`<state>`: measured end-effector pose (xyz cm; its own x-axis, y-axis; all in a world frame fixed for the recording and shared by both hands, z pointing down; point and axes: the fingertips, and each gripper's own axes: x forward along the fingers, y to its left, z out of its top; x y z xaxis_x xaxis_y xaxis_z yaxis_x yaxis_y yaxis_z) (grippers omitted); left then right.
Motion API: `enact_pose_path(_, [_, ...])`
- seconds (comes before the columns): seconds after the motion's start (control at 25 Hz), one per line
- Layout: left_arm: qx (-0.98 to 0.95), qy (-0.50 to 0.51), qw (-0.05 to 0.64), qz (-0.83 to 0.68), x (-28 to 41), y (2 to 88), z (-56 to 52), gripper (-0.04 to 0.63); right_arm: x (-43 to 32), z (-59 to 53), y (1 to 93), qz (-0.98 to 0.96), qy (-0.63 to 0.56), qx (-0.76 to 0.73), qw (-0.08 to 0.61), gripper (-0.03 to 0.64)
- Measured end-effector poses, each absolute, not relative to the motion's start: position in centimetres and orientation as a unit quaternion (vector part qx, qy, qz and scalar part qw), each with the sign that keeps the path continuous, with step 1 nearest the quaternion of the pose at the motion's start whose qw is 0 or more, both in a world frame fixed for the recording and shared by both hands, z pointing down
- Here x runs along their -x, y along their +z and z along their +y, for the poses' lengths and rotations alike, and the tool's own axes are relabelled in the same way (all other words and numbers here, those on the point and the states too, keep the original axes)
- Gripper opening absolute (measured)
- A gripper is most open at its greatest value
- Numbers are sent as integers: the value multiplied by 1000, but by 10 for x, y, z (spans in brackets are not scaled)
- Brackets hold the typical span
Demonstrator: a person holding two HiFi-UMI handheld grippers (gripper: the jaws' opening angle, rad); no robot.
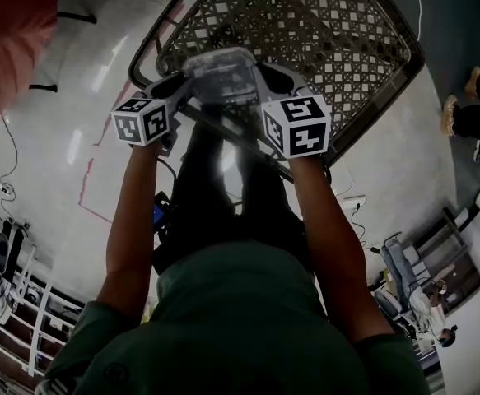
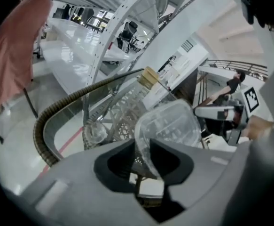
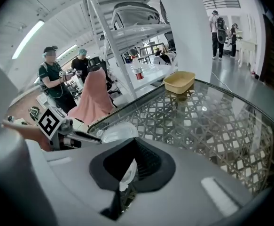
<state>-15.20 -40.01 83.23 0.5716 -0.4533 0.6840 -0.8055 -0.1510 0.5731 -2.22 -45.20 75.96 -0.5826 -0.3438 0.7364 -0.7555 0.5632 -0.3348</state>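
- Head view: I hold my left gripper (image 1: 180, 87) and my right gripper (image 1: 266, 79) side by side at arm's length. A clear plastic container (image 1: 221, 74) spans the gap between them.
- The container hangs above the near edge of a glass-topped woven table (image 1: 338, 31). No view shows whether it touches the glass.
- Left gripper view: my left gripper (image 2: 144, 155) has its jaws brought in on the container (image 2: 167, 125). The thin clear wall runs between the two dark pads and is clamped there. The body of the container stands up and to the right of the jaws.
- Right gripper view: my right gripper (image 3: 129, 169) has its jaws nearly together. A pale strip of the container (image 3: 119, 132) is pinched between them, and the rest bulges out above and to the left.
- Each gripper appears in the other's view with its marker cube (image 2: 251, 98) showing, so the two grips sit on opposite sides of the container.
- On the far edge of the table (image 3: 212, 121) stands a yellow tub (image 3: 179, 82), well apart from both grippers.
- Beyond the table are a pink cloth (image 3: 94, 100), a white shelf rack (image 3: 122, 32) and a person in dark clothes (image 3: 52, 81).
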Motion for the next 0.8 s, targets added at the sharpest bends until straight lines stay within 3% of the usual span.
enact_pose_path(0.08, [-738,181,487,-431,150,831,-399,87,21,-450,759,-828,326,-333,312,2])
enact_pose_path(0.2, [-735,168,491,-436,155,835,-402,12,20,-452,764,-828,324,-338,310,2])
enact_pose_path(0.44, [-747,161,477,-433,149,811,-407,8,8,-452,750,-827,316,-346,311,2])
enact_pose_path(0.8, [-785,142,403,-448,171,735,-440,3,20,-467,696,-844,281,-367,274,2])
